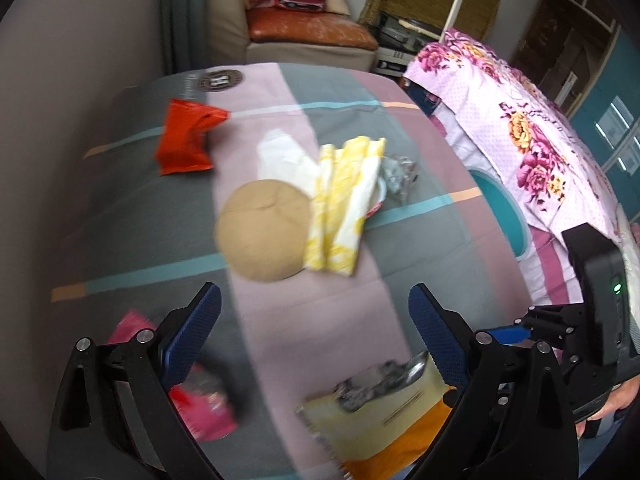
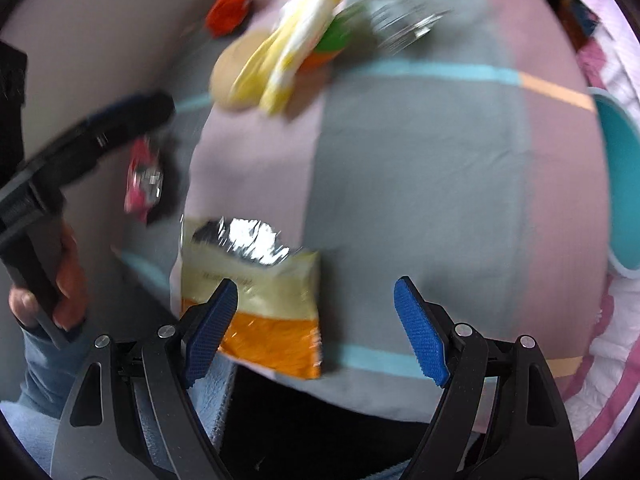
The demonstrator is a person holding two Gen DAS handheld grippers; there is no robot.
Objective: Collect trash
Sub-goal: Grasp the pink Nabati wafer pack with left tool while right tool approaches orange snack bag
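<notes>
Across the striped bedspread (image 1: 340, 312) trash is lying scattered: a red packet (image 1: 184, 140) at 10 o'clock, a tan round disc (image 1: 264, 232) at centre touching a yellow-and-white wrapper (image 1: 344, 208), a crumpled clear wrapper (image 1: 400, 176) just beside that, a pink packet (image 1: 204, 404) at 7 o'clock, and a yellow-and-orange foil bag (image 1: 384, 412) at 6 o'clock.

A teal basin (image 1: 508, 208) is sitting at 3 o'clock against a floral quilt (image 1: 532, 136).

Left hand-held gripper (image 1: 316, 336) is pointing steeply down, jaws standing apart on nothing.

Right hand-held gripper (image 2: 316, 320) is likewise tilting downward, jaws apart, its left finger overlapping the foil bag (image 2: 256, 288) without clamping it.

Only the right wrist view is showing a green-and-orange item (image 2: 334, 42) under the wrapper, and the person's hand (image 2: 60, 280) gripping a handle.
</notes>
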